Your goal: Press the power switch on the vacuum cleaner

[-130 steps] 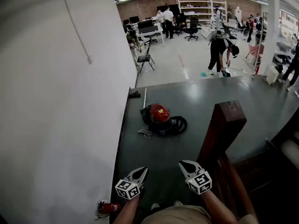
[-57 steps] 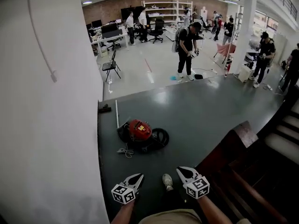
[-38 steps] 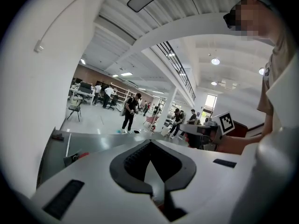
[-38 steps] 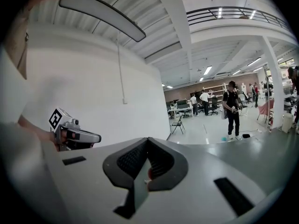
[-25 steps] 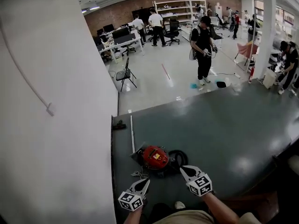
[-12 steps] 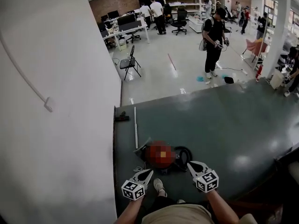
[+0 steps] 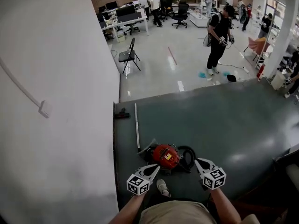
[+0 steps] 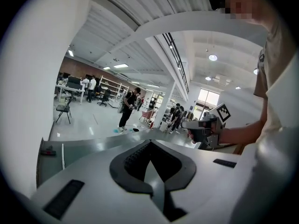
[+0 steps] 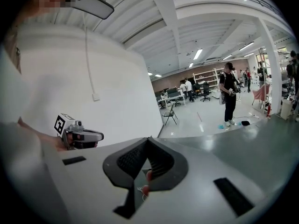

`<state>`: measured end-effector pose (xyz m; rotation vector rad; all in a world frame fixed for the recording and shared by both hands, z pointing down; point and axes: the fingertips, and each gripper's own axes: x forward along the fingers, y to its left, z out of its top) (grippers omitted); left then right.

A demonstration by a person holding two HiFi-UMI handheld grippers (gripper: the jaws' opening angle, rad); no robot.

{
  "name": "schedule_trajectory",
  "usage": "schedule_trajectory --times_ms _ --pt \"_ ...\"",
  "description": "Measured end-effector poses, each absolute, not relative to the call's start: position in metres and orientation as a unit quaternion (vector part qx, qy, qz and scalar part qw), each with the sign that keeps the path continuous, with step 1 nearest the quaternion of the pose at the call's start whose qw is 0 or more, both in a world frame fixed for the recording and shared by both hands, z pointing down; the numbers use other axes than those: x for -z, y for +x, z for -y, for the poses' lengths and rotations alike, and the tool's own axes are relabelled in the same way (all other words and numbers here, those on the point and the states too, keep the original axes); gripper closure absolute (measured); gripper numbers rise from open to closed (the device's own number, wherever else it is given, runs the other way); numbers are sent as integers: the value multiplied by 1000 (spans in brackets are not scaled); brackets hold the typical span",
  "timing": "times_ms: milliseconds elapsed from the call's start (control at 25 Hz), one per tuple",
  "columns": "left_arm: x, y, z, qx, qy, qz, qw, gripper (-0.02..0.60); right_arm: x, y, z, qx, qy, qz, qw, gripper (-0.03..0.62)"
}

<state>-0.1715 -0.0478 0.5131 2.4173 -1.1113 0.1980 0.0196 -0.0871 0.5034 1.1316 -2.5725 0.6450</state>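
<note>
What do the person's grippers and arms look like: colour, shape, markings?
The left gripper and right gripper each have a white pointed claw with black ribbed pads and a white cube bearing black square markers. The forearms are bare of sleeves.

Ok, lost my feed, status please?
Left gripper, right gripper shut, empty. Vacuum cleaner on floor just ahead, untouched. Hose coiled beside it, nothing blocking.

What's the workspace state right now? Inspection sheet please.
Surface: dark grey floor, glossy.
Job's things: red vacuum cleaner on the floor near the white wall; black hose coiled beside it.
Clutter: metal tube; small black part against the wall.
Grippers: left hand-held gripper and right hand-held gripper both shut, empty.
Cables: white cable run on the wall.
Surroundings: folding chair, standing person, desks beyond.
</note>
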Motion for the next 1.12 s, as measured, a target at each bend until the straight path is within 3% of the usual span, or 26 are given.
schedule_trajectory --times_ms 360,640,1120 --pt "-546 -208 95 -49 882 382 272 575 -535 -26 125 -179 403 881 172 583" --pt "-583 -206 115 -87 878 374 286 575 -589 -31 146 -219 392 874 186 583" --pt "-728 -202 155 -181 858 361 318 575 -795 -36 190 -242 355 847 313 576"
